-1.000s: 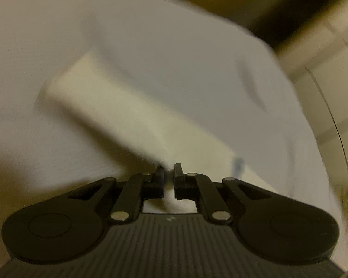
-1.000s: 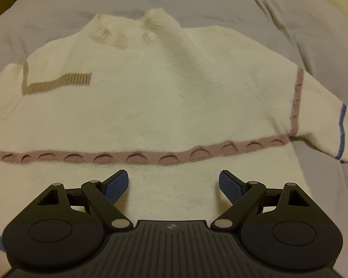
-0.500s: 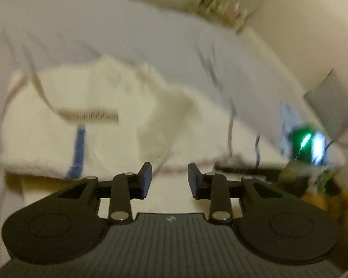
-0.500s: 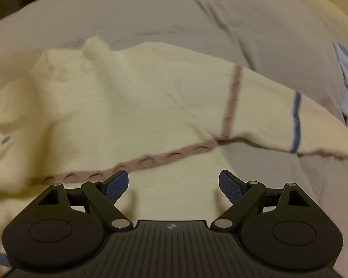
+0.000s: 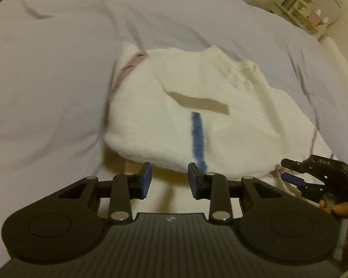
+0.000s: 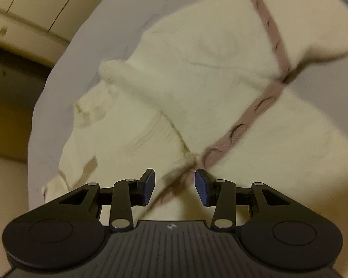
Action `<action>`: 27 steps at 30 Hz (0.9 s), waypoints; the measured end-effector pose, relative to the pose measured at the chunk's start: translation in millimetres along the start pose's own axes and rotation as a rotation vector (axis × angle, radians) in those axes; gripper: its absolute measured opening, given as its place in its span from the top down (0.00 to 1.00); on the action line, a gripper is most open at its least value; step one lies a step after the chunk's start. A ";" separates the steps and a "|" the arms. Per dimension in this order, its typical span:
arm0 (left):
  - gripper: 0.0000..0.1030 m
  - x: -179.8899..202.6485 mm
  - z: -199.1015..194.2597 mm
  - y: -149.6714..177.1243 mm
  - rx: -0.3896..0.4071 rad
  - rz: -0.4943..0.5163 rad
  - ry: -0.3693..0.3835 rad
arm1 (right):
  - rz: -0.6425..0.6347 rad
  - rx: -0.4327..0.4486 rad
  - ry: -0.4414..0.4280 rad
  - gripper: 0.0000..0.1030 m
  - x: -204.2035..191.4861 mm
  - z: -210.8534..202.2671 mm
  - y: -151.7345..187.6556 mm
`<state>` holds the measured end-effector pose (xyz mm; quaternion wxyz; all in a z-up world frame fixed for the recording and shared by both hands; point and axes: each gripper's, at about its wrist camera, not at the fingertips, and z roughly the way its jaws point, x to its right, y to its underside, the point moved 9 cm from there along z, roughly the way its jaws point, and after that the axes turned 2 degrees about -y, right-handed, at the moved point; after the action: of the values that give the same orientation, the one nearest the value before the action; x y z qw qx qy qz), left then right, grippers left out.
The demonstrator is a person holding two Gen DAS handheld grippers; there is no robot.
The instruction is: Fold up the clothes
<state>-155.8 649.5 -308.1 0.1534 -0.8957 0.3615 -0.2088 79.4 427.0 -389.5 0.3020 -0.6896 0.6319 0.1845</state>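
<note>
Cream knit sweater point(image 5: 220, 120) lies partly folded on the pale lavender bed sheet point(image 5: 58, 81), one sleeve laid across its front. Left hand-held gripper point(image 5: 169, 180) hovers just off its near edge, fingers apart and empty. Right hand-held gripper point(image 6: 174, 186) is spread too, with the mauve-trimmed hem point(image 6: 234, 132) running between its fingers.

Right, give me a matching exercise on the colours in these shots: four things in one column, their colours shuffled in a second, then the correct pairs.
Column one:
1. sweater body
2. bedsheet
3. vertical stripe on the folded sleeve
4. scalloped band across the sweater

Column two:
A. blue
B. dusty pink
C. cream
D. pale grey

Pairs: 1-C, 2-D, 3-A, 4-B
</note>
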 end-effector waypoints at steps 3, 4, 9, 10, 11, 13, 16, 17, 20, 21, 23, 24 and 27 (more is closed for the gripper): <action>0.72 4.1 2.5 -1.8 -0.001 0.004 -0.011 | -0.011 0.019 -0.031 0.88 -7.9 13.0 -6.8; 0.72 5.6 3.3 -2.5 -0.002 0.005 -0.014 | -0.047 0.037 -0.054 0.88 -15.9 11.2 -10.9; 0.72 25.7 -3.1 -3.7 0.013 0.075 0.031 | -0.298 0.298 -0.090 0.89 -52.4 -47.6 -46.8; 0.72 30.7 -1.7 -3.7 0.012 0.085 0.040 | -0.326 0.351 -0.073 0.89 -53.3 -59.8 -55.5; 0.72 34.6 0.1 -3.0 0.008 0.091 0.046 | -0.336 0.382 -0.041 0.89 -48.1 -65.9 -64.0; 0.72 42.0 6.2 -0.7 -0.006 0.104 0.046 | -0.293 0.363 0.066 0.88 -22.6 -58.3 -76.7; 0.72 50.7 11.7 2.9 -0.018 0.124 0.043 | -0.202 0.288 0.108 0.87 3.0 -41.3 -80.6; 0.72 52.7 12.8 4.1 -0.023 0.127 0.044 | -0.191 0.275 0.119 0.86 7.6 -38.1 -79.7; 0.72 54.5 15.4 5.7 -0.033 0.135 0.031 | -0.216 0.268 0.220 0.64 18.4 -36.3 -74.5; 0.72 55.6 16.0 4.9 -0.030 0.140 0.027 | -0.226 0.280 0.266 0.58 23.1 -39.1 -74.2; 0.72 58.3 17.2 2.9 -0.023 0.150 0.021 | -0.247 0.331 0.348 0.59 30.1 -50.1 -75.6; 0.72 59.6 17.4 2.0 -0.019 0.156 0.019 | -0.269 0.363 0.376 0.59 29.5 -56.0 -76.1; 0.72 65.9 23.0 1.0 -0.019 0.172 0.008 | -0.343 0.397 0.341 0.61 16.1 -62.6 -79.5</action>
<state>-102.2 604.8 -311.2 0.1606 -0.8619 0.4397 -0.1951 151.7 375.6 -338.2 0.3471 -0.7345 0.5717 -0.1147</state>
